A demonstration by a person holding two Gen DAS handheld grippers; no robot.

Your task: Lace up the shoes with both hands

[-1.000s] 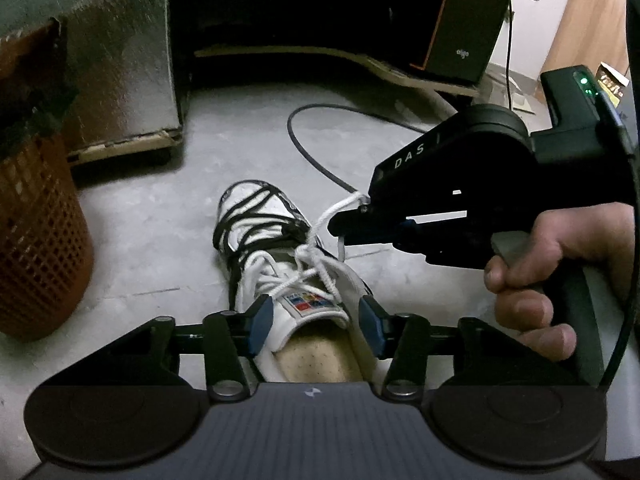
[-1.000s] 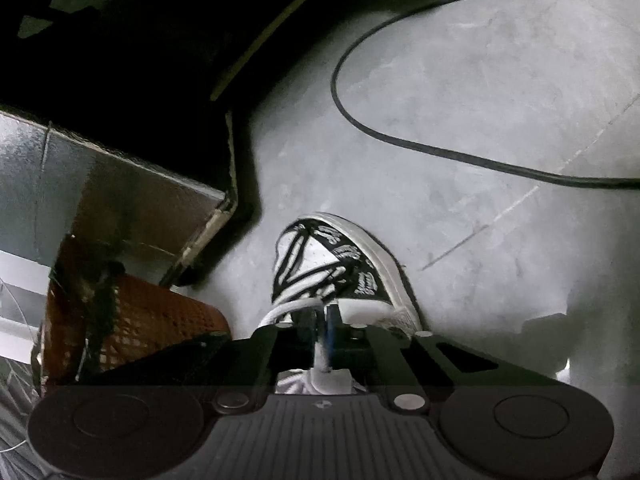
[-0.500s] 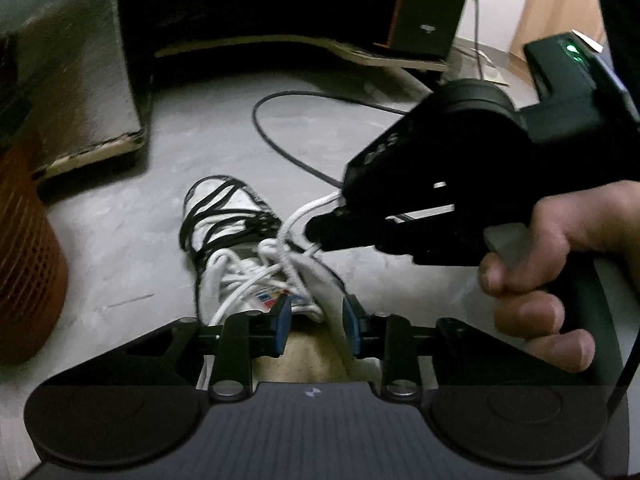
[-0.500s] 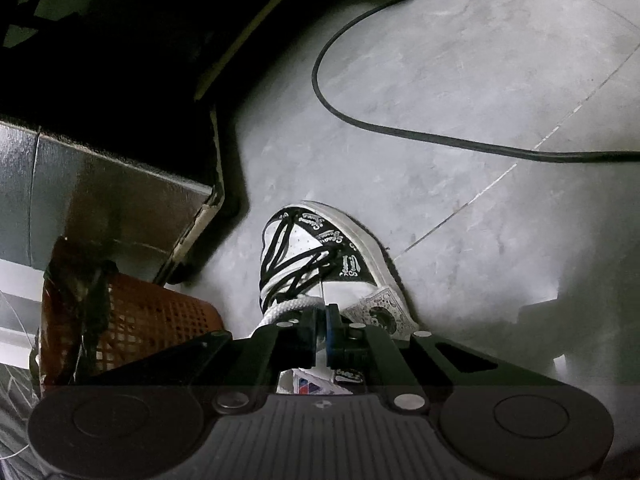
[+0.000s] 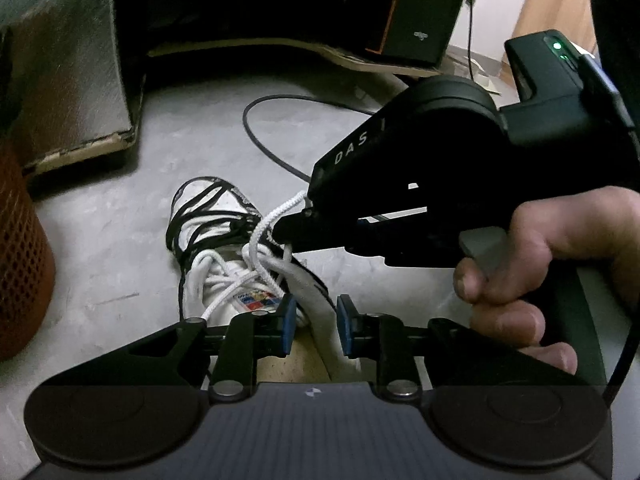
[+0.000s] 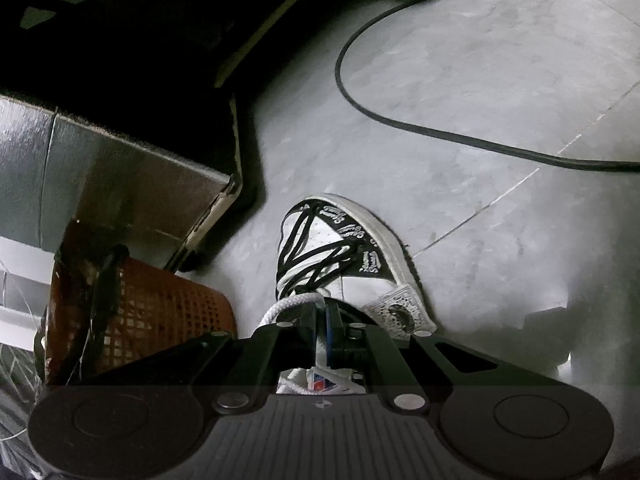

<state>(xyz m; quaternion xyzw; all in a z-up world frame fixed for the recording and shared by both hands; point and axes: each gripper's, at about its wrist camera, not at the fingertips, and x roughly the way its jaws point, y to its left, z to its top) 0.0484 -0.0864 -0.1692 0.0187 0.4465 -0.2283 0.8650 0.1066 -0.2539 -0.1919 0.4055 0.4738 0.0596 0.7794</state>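
A white high-top shoe (image 5: 212,216) with black straps stands on the grey floor, also seen in the right wrist view (image 6: 360,264). My right gripper (image 5: 288,234), held in a hand, is shut on a loop of white lace (image 5: 268,220) just above the shoe's tongue. In its own view its blue pads (image 6: 327,332) pinch that lace (image 6: 288,308). My left gripper (image 5: 316,320) hovers over the shoe's opening, its jaws closing. The white collar edge (image 5: 314,300) runs between its blue pads (image 5: 289,328), which do not visibly press on it.
An orange mesh basket (image 5: 20,260) (image 6: 152,320) stands left of the shoe. A foil-covered box (image 5: 68,80) (image 6: 120,176) sits behind it. A black cable (image 5: 264,136) (image 6: 400,120) curves over the floor beyond the toe. A black speaker (image 5: 420,8) stands at the back.
My left gripper's jaws have narrowed from wide apart to a small gap around the shoe's collar. The right gripper has kept its hold on the lace.
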